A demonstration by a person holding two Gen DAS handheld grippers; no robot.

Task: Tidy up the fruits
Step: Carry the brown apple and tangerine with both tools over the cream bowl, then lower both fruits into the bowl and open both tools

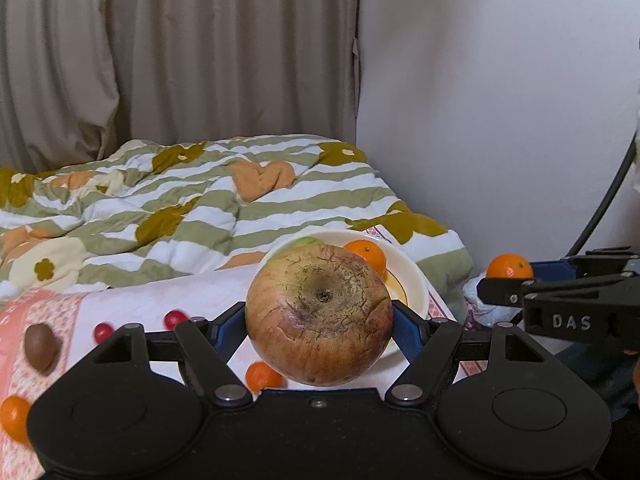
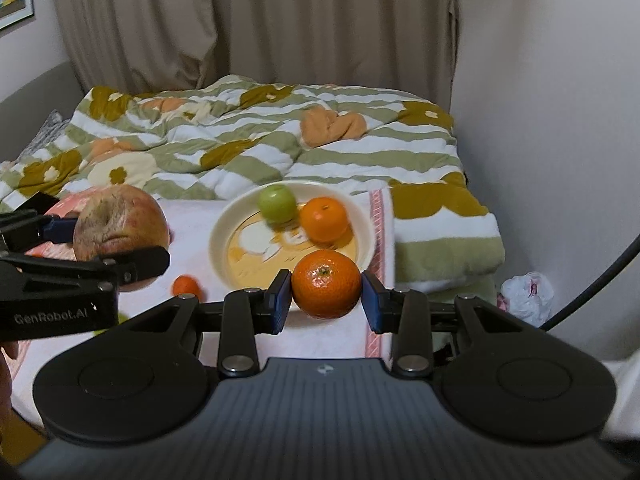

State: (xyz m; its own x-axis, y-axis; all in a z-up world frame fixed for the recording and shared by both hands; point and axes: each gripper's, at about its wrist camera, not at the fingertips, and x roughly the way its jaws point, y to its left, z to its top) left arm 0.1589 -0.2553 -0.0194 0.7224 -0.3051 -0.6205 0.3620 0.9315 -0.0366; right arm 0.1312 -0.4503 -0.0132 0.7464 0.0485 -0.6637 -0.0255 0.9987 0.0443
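On the bed, your cream round plate (image 2: 362, 224) holds two fruits, your left claw (image 1: 319, 322) grips the russeted red apple (image 1: 319, 314), your right claw (image 2: 326, 294) pinches a mandarin (image 2: 326, 283), and several small fruits remain loose.

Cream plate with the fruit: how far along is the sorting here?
Done: a green apple and an orange mandarin already lie on the round cream plate.
In hand: the left gripper holds a large reddish apple; the right gripper clamps a second mandarin.
Left: a small mandarin, two red fruits, a brown fruit and another mandarin lie on the cloth.
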